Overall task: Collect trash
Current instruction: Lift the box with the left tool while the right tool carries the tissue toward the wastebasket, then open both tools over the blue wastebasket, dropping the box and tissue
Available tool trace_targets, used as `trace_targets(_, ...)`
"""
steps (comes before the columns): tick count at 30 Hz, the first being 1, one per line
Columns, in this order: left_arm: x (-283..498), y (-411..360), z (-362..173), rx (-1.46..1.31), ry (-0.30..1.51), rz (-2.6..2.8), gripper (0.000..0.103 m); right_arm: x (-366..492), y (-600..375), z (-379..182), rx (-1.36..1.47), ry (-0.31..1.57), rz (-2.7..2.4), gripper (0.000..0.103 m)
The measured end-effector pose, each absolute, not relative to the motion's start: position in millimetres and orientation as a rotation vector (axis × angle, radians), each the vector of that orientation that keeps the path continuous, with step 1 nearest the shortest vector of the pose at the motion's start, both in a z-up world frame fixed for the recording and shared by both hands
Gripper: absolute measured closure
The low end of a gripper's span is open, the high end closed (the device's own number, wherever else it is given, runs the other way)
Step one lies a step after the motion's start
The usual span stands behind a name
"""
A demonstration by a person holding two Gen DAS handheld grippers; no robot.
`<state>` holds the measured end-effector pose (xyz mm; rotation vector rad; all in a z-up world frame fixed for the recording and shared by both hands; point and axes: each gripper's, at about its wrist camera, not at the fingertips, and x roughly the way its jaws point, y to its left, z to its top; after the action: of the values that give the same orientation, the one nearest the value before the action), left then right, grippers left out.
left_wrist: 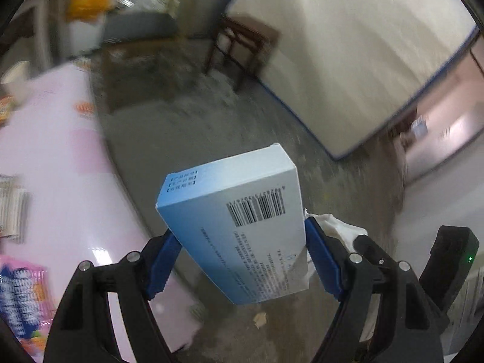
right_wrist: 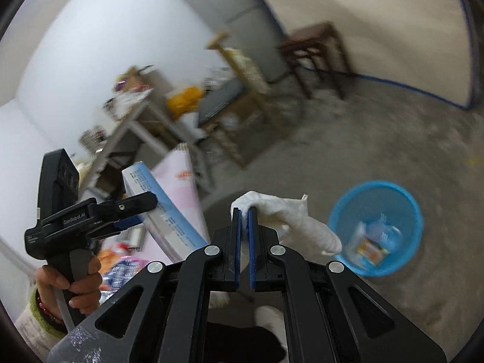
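My left gripper [left_wrist: 239, 242] is shut on a blue-and-white cardboard box [left_wrist: 239, 224] with a barcode, held in the air above the concrete floor. The box also shows in the right wrist view [right_wrist: 163, 208], gripped by the left gripper [right_wrist: 136, 211]. My right gripper [right_wrist: 245, 214] is shut on a crumpled white tissue [right_wrist: 290, 220], which hangs to the right of the fingers. The tissue also shows behind the box in the left wrist view [left_wrist: 338, 227]. A blue plastic trash basket [right_wrist: 338, 211] stands on the floor to the right, with some wrappers inside.
A table with a pink cloth [left_wrist: 54, 157] is at the left, with snack packets [left_wrist: 18, 296] on it. A small scrap [left_wrist: 260, 319] lies on the floor. A wooden stool [right_wrist: 317, 51] and an upright mattress [left_wrist: 348, 54] stand at the far wall. Cluttered shelving [right_wrist: 142, 112] is at the back left.
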<state>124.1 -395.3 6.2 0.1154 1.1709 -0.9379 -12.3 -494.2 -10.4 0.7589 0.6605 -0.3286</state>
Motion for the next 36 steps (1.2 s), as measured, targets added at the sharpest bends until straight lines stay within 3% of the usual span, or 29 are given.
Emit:
trace_targets(9,97.4,-525.0,-105.5,0.277,1.337,-0.964,0.026,-23.3,-565.1,-119.1,0.925,0.754,-0.505,0.1)
trace_targets(12,95.4,-558.1,-138.2,0.266,1.421,-0.984,0.02,-22.4,-586.5,-150.2,0.97,0.774,-0.523,0.097)
trace_targets(14,100.3,-571.4,-155.1,0.245,1.441,-0.949,0.015,-20.3,-603.9,-178.0,0.991,0.801,-0.575,0.087)
trace_targets(15,103.3,-575.0,-160.7,0.239,1.435,-0.929,0.013,-18.4,-609.8,-186.6,0.995,0.816,-0.586,0.068)
trace_targets(16,104.9,-579.1,-164.8,0.238,1.429,-0.916,0.011,-16.0,-618.3,-200.4,0.997,0.851,-0.599,0.06)
trace_targets(18,104.9,-580.3,-169.6,0.234,1.419,-0.904,0.011,-17.7,-626.3,-217.7,0.975,0.904,-0.658,0.053)
trace_targets(22,105.6,-563.0,-159.1,0.177,1.41,-0.929,0.011,-16.2,-633.8,-233.1,0.91,0.993,-0.705,0.052)
trace_targets(27,103.2,-529.3,-116.8,0.117,1.302,-1.001,0.011,-37.9,-628.2,-216.7,0.898,0.937,-0.735,0.05)
trace_targets(31,92.3,-487.8,-75.2,0.029,1.199,-1.068,0.011,-53.7,-611.4,-186.2,0.864,0.867,-0.719,0.049)
trace_targets(36,68.2,-417.4,-22.0,-0.004,1.067,-1.062,0.011,-75.0,-571.6,-127.8,0.784,0.771,-0.681,0.036)
